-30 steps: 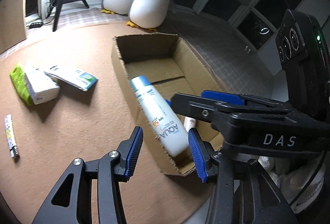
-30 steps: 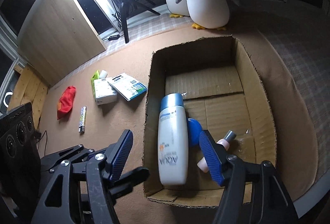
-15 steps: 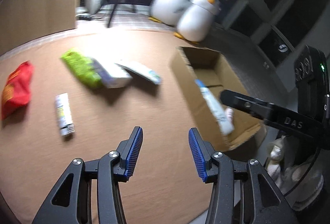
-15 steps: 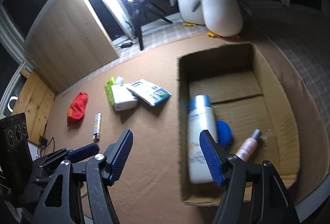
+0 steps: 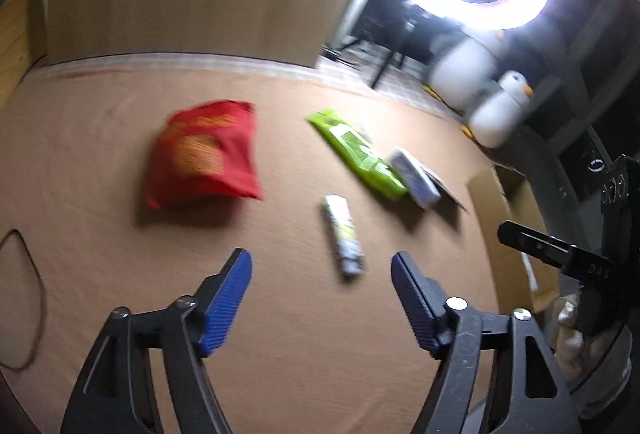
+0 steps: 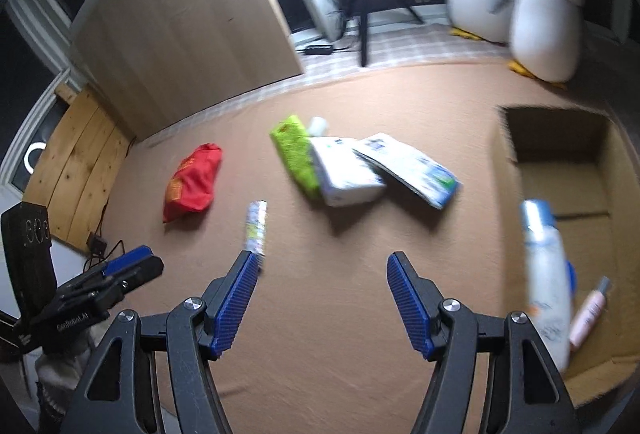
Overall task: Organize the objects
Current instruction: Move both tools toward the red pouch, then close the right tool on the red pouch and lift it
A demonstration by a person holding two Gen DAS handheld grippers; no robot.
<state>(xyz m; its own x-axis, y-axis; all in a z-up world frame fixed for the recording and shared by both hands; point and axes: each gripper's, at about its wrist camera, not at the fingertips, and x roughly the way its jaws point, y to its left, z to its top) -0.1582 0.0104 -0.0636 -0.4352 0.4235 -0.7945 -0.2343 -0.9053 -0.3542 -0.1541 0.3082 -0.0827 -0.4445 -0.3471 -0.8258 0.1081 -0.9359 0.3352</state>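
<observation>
Left tongs [image 5: 321,288] swung from cardboard box [image 6: 624,162], opening, crinkly red pouch [image 5: 204,154]

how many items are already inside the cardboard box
3 in the cardboard box: white bottle along its left wall, blue item behind it, pink bottle to its right. Others may be hidden.

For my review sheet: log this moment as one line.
left gripper: jaws opening, empty, above small tube | right gripper: open, empty | cardboard box: holds white bottle, pink bottle
</observation>
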